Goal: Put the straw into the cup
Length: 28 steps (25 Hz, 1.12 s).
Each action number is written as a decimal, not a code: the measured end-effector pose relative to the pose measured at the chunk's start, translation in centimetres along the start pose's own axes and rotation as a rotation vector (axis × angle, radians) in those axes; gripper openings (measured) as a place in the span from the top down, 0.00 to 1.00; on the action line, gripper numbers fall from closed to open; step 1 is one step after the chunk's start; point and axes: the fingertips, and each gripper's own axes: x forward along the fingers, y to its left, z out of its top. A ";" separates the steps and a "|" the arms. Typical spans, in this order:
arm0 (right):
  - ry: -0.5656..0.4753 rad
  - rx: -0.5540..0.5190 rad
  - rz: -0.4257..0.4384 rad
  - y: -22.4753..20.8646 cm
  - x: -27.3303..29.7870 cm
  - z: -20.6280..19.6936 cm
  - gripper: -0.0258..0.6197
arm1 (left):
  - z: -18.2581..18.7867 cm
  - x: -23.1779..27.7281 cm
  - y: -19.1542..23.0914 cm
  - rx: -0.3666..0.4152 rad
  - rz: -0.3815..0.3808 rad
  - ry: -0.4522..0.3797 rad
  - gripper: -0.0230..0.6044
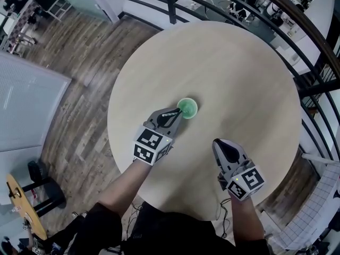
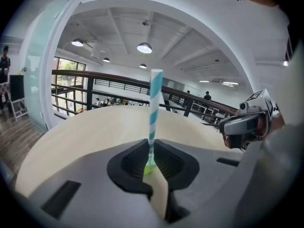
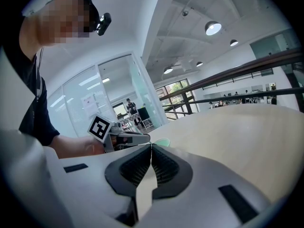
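A teal-and-white striped straw (image 2: 154, 103) stands upright between the jaws of my left gripper (image 2: 151, 156), which is shut on its lower part. Just under the straw's lower end a bit of the green cup (image 2: 148, 169) shows. In the head view the green cup (image 1: 187, 108) stands near the middle of the round table (image 1: 239, 78), with my left gripper (image 1: 179, 112) right at its near-left rim. My right gripper (image 1: 219, 143) hovers to the right of the cup, apart from it, shut with nothing in it. From the right gripper (image 3: 151, 148) view, the cup (image 3: 162, 142) peeks out beyond the jaws.
The round beige table is ringed by a dark railing (image 1: 297, 20) at the back and right. Wood floor (image 1: 79, 73) lies to the left, with a stool (image 1: 40, 174) at the lower left. The person's arms reach in from the table's near edge.
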 end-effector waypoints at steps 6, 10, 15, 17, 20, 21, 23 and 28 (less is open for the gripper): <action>-0.002 -0.003 0.001 0.5 0.0 -0.1 0.93 | -0.5 0.1 0.2 -0.002 0.020 0.029 0.85; -0.003 -0.003 0.000 0.4 -0.1 -0.1 0.93 | -0.6 0.1 0.6 -0.007 0.042 0.033 0.73; -0.007 -0.005 0.002 0.7 -0.8 0.0 0.92 | -1.1 -0.5 0.3 -0.013 0.080 0.033 0.66; -0.010 -0.007 0.005 1.0 -0.9 0.2 0.93 | -1.2 -1.1 0.3 -0.017 0.088 0.031 0.65; -0.016 -0.019 0.011 1.6 -0.6 0.9 0.93 | -1.1 -1.9 0.4 -0.018 0.093 0.021 0.65; -0.018 -0.023 0.012 1.9 -0.6 1.1 0.93 | -1.1 -2.2 0.5 -0.017 0.094 0.020 0.65; -0.023 -0.029 0.011 2.7 -0.8 1.6 0.93 | -1.2 -3.3 0.4 -0.020 0.102 0.020 0.65; -0.054 -0.045 -0.006 4.4 -2.8 3.3 0.92 | -0.8 -6.7 -0.6 -0.031 0.119 -0.016 0.65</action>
